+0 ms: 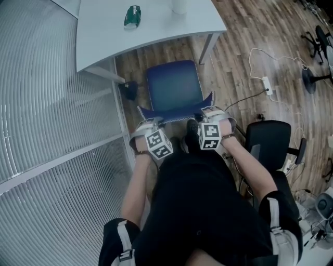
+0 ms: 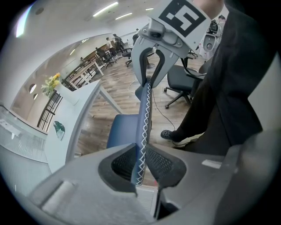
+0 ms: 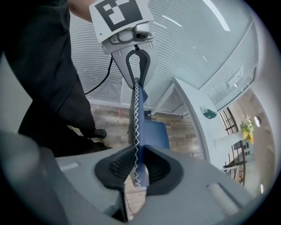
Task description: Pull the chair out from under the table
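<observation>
The blue chair (image 1: 173, 88) stands on the wood floor with its seat just in front of the white table's (image 1: 104, 36) near edge. Both grippers hold the top of its backrest (image 1: 174, 115), which has white zigzag stitching. My left gripper (image 1: 149, 124) is shut on the backrest's left corner, and the stitched edge (image 2: 143, 132) runs between its pads (image 2: 124, 163). My right gripper (image 1: 210, 115) is shut on the right corner, with the backrest edge (image 3: 136, 127) pinched between its pads (image 3: 117, 168). The person stands right behind the chair.
A black office chair (image 1: 268, 137) stands close at the right. A power strip (image 1: 268, 85) and its cable lie on the floor beyond it. A glass wall with blinds (image 1: 47, 114) runs along the left. A green object (image 1: 132, 15) lies on the table.
</observation>
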